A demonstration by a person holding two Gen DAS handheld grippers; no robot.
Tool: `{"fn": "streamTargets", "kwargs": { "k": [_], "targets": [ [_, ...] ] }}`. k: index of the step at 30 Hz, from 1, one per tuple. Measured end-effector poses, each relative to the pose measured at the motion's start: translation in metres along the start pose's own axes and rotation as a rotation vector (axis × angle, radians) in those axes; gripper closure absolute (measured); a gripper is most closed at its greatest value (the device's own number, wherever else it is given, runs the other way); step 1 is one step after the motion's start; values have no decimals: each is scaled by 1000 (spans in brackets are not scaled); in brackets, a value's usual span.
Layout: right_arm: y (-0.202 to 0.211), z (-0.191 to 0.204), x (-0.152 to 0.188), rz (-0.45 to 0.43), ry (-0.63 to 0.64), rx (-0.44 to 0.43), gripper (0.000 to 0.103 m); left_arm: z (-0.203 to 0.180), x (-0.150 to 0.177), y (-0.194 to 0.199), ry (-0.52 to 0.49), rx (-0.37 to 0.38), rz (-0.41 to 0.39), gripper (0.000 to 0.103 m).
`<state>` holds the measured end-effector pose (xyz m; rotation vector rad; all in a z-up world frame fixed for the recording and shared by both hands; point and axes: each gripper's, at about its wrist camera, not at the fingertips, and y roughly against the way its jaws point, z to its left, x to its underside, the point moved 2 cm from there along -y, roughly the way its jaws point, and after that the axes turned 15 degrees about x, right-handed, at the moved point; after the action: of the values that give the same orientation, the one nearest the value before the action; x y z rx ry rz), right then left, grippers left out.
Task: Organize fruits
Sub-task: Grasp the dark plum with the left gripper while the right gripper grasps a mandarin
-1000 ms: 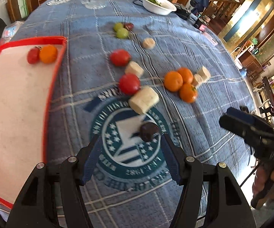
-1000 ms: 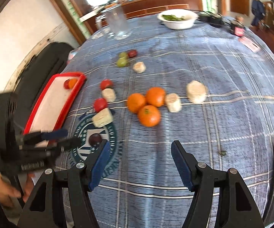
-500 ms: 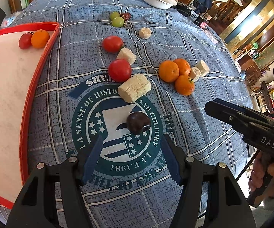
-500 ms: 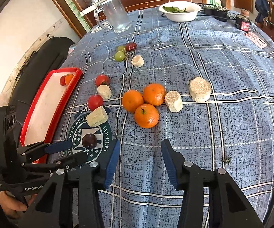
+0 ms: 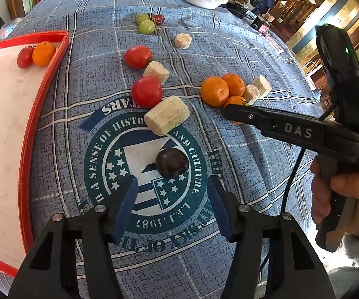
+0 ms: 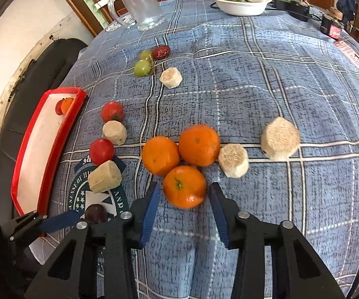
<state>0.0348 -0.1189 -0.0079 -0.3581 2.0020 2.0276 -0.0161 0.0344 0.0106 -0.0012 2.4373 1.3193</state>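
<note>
Orange (image 6: pixel 185 186) sits between right gripper's (image 6: pixel 182 194) spread fingers, unclamped.

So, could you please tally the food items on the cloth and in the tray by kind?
Oranges: 4
Tomatoes: 3
Pale chunks: 5
Green grapes: 2
Red date: 1
Dark plum: 1
Total: 16

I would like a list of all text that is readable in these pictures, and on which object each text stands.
"DAS": on the right gripper, along its finger.
"A SENSE OF HISTO…", "…ND CULTURE", "L.F.E. 1987": round emblem printed on the tablecloth; a sugarcane piece hides some letters.
"…ARS": emblem's banner, partly hidden.
Red card at the table's edge: too small to read.
</note>
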Motion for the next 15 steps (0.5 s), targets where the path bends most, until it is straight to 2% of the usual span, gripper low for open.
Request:
{"fn": "streamTargets", "kwargs": {
  "k": [3,7,9,15],
  "targets": [
    [-4,4,-2,3,30,26,66,3,-1,-1,17,-4,-2,48],
    [-3,5,-1,-9,38,31,66,3,-4,-5,21,-9,-5,58],
    [0,2,1,-9,30,19,66,1,-5,-7,14,-2,-6,67],
    [15,-8,12,-24,8,-12,66,-5,-8,-15,1,-11,-10,72]
  ]
}}
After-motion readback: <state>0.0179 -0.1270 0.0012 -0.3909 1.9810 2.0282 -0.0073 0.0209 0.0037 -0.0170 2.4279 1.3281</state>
